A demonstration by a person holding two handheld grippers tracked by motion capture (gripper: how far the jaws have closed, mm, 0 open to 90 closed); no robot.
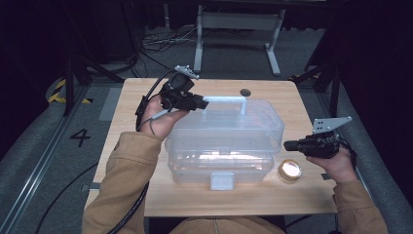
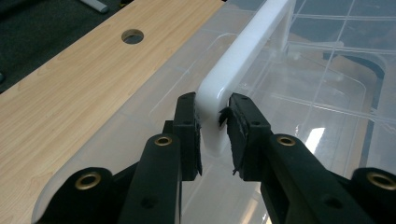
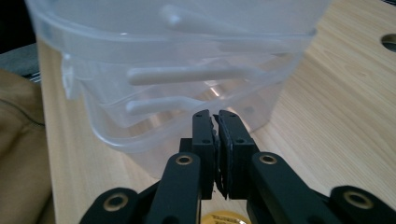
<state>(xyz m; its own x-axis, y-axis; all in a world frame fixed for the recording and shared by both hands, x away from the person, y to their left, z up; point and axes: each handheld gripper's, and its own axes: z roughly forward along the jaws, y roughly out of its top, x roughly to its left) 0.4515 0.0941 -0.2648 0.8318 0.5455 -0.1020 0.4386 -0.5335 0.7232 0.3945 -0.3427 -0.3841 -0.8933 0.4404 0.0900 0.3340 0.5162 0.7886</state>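
A clear plastic storage box (image 1: 224,141) with a white carry handle (image 1: 224,100) stands in the middle of the wooden table (image 1: 131,97). My left gripper (image 1: 203,103) reaches in from the left, and its jaws are shut on the handle's left corner (image 2: 247,51), pads (image 2: 190,121) pressing both sides over the lid (image 2: 317,93). My right gripper (image 1: 286,145) hovers by the box's right end wall (image 3: 177,70). Its jaws (image 3: 216,116) are shut together with nothing between them, pointing at the wall without touching it.
A small round gold tin (image 1: 290,169) lies on the table by the box's front right corner, just under my right gripper (image 3: 224,218). A white latch (image 1: 222,181) sits on the box front. The tabletop has a cable hole (image 1: 245,92) at the back.
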